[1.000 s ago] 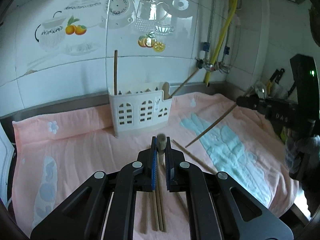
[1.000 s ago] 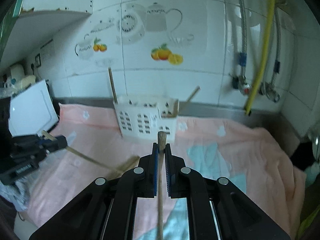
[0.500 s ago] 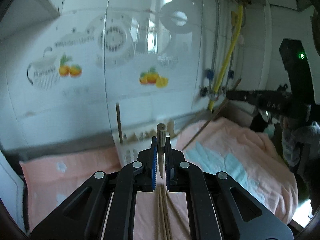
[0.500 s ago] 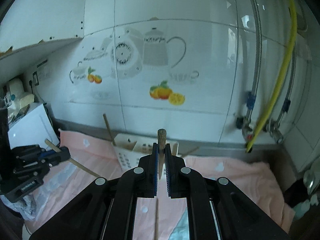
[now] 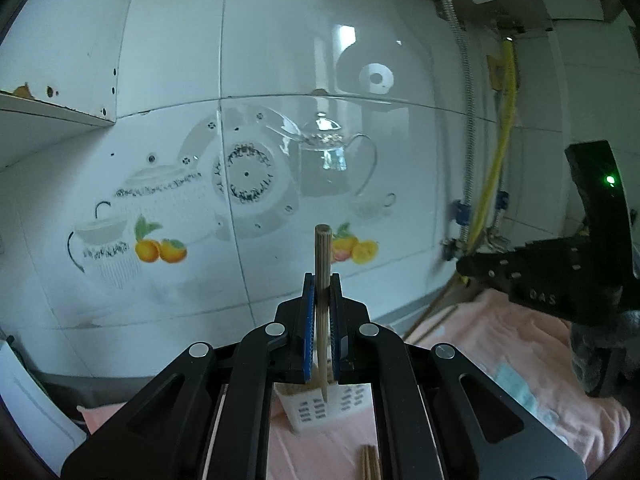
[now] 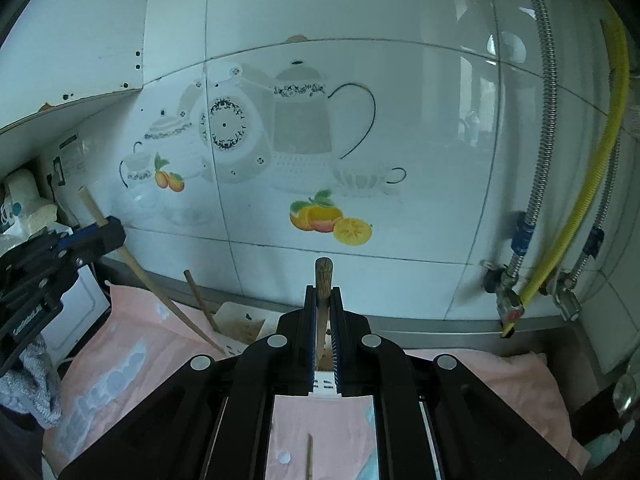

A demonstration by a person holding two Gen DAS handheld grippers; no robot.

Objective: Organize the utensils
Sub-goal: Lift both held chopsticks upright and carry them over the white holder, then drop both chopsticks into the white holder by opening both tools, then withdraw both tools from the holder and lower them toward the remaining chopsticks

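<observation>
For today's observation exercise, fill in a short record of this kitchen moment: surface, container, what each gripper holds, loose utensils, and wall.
surface: pink towel spread over the counter
container: white slotted utensil holder on the towel, by the wall
left gripper: shut on a wooden chopstick
right gripper: shut on a second wooden chopstick
loose utensils: chopsticks lying on the towel
in the holder: one upright stick
wall: white tiles with teapot and fruit decals

Glossy white tiled wall (image 6: 400, 80) with teapot decals (image 6: 304, 120), yellow hose (image 6: 592, 184).
</observation>
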